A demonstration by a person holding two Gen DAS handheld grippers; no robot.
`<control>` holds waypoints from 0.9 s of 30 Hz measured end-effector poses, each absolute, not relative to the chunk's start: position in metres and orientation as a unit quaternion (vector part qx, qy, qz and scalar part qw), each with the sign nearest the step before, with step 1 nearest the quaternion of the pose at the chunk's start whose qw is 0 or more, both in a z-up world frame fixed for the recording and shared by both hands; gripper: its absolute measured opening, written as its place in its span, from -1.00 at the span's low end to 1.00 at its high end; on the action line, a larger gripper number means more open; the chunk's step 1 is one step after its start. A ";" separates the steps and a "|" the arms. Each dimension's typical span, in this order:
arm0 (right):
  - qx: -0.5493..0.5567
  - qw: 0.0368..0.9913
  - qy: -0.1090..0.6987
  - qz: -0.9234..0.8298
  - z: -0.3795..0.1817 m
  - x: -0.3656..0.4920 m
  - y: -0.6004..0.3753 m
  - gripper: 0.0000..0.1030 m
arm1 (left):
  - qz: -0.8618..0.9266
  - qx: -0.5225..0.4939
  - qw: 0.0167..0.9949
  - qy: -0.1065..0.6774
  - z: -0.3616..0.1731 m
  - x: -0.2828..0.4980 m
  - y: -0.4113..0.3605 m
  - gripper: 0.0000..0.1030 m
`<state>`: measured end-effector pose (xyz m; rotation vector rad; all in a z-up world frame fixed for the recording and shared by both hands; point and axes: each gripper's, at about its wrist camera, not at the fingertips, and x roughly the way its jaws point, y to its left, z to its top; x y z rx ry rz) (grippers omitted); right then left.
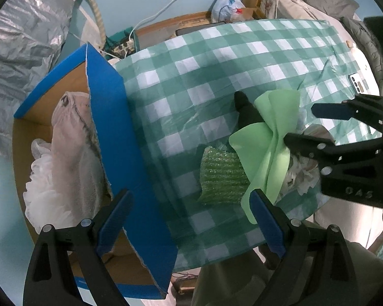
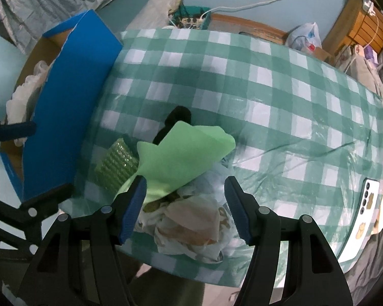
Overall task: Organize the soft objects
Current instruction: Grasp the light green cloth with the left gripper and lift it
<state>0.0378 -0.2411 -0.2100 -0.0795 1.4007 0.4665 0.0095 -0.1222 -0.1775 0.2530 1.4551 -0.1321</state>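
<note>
Right wrist view: your right gripper [image 2: 183, 209] hangs with its jaws spread and nothing pinched between them. Its blue pads straddle a crumpled wad of white paper or plastic wrap [image 2: 191, 229] at the near edge of the table, and the left pad sits just against the hanging corner of a light green foam sheet [image 2: 183, 153], but you are not holding either one. Past that sheet lies a piece of green bubble wrap [image 2: 117, 163], and a black soft item [image 2: 178, 117] pokes out from behind the foam; I cannot tell what it is. All of this rests on the green-and-white checked tablecloth [image 2: 268, 89], with a phone [image 2: 370, 196] off near the right edge.

In the left wrist view, your left gripper [image 1: 189, 227] is likewise released and empty, poised over the seam between the table and the blue cardboard box [image 1: 109, 107] standing just beside the table's left edge. The box already contains a pale pinkish towel-like cloth [image 1: 71, 137] and a white ruffled plastic piece [image 1: 40, 178].

So, by my reading, you are roughly partway: two soft things are stowed, and four remain on the table — foam sheet, bubble wrap, black item, crumpled wad.
</note>
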 end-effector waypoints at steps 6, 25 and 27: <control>-0.009 0.745 0.637 0.197 -0.201 0.033 -0.264 0.28 | -0.073 0.117 0.736 0.662 -0.179 0.009 -0.127 0.81; 0.043 0.744 0.651 0.143 -0.207 0.000 -0.319 0.28 | -0.139 0.108 0.724 0.667 -0.195 0.032 -0.176 0.81; 0.046 0.745 0.650 0.141 -0.206 -0.001 -0.325 0.28 | -0.141 0.103 0.722 0.670 -0.199 0.036 -0.181 0.81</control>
